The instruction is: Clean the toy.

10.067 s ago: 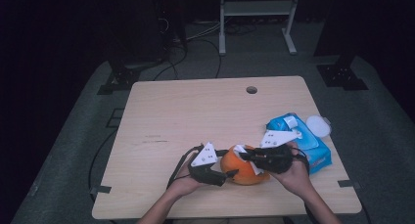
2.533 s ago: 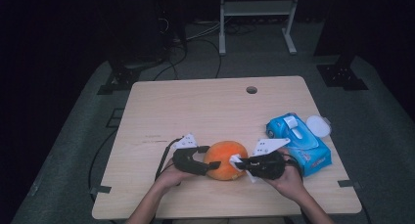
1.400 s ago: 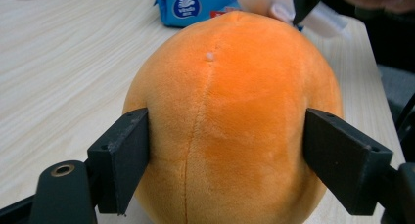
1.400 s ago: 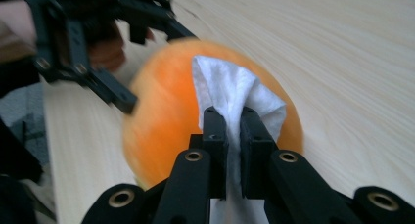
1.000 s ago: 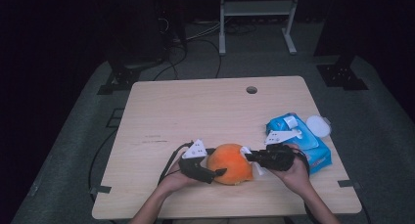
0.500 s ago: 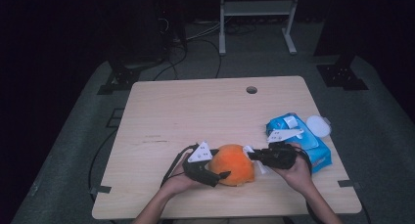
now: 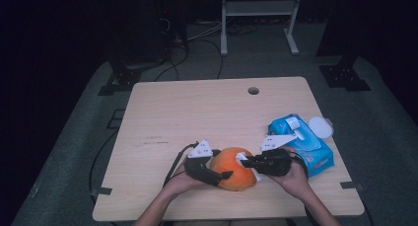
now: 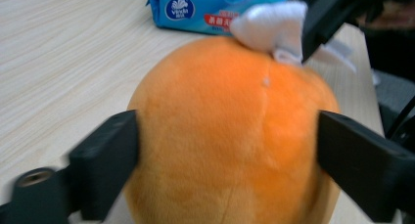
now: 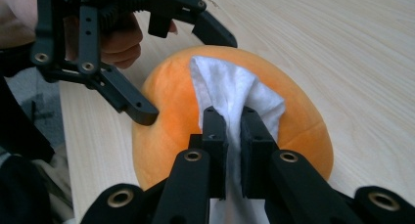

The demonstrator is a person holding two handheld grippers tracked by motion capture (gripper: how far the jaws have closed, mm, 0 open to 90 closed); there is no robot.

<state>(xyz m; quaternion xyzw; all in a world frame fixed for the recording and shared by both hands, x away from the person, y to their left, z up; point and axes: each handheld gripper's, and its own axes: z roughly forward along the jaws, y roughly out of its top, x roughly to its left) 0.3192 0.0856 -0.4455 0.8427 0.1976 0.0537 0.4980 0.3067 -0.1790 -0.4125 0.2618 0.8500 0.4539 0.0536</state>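
My left gripper (image 8: 230,150) has just eased its jaws wider around the orange plush ball (image 7: 232,168) at the table's (image 7: 197,112) near edge, pads still touching. My right gripper (image 9: 234,131) stays clamped on the white wipe (image 9: 230,94), so wiping can continue.

**Black tongs, bare forearms**

Both forearms at the bottom of the high view are bare, with no sleeves. The left tongs (image 7: 224,175) and right tongs (image 7: 242,160) are black linkages with brass-ringed pivot holes. Each carries a pale three-cornered plate, and a black cable loops from the left one.
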